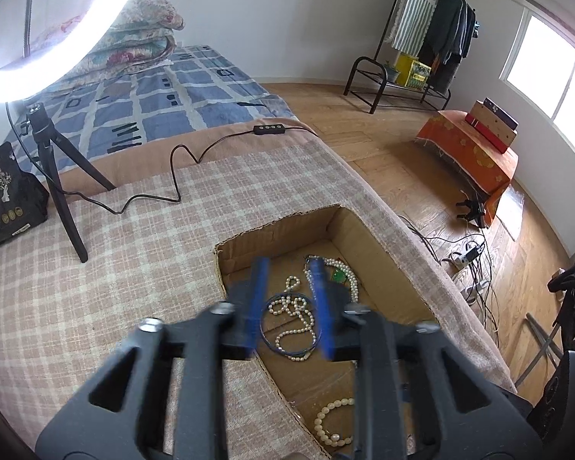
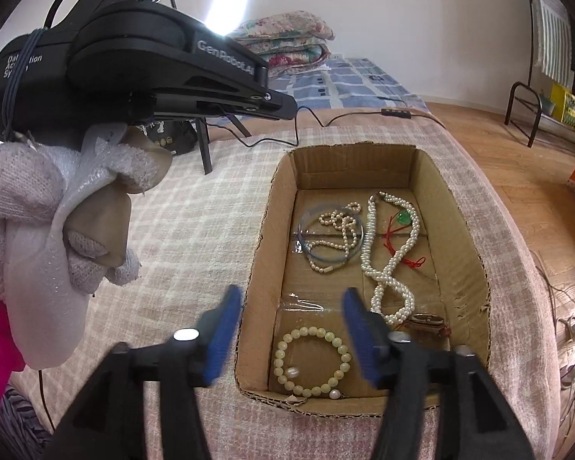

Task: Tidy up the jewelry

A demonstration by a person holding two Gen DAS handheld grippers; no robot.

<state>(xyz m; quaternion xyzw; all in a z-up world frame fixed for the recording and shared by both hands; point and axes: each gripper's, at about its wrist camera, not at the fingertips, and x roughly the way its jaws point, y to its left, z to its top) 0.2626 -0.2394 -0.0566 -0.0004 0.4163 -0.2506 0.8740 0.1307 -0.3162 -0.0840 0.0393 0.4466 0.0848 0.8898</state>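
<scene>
While the thin white pearl strand (image 2: 339, 230) lies loose inside a blue wire bangle (image 2: 327, 235) on the floor of the open brown cardboard box (image 2: 464, 253), a thick twisted pearl rope (image 2: 389, 264) and a pale bead bracelet (image 2: 312, 360) lie near it. The left gripper (image 1: 289, 299) hovers above the strand, fingers spread and empty. The right gripper (image 2: 291, 329), fingers wide, straddles the box's near wall, over the bracelet. Judging by this, a piece is being chosen; next comes lowering and pinching one.

Both wrist views look steeply down, close over the shared cardboard box (image 1: 368, 230) (image 2: 460, 253).
</scene>
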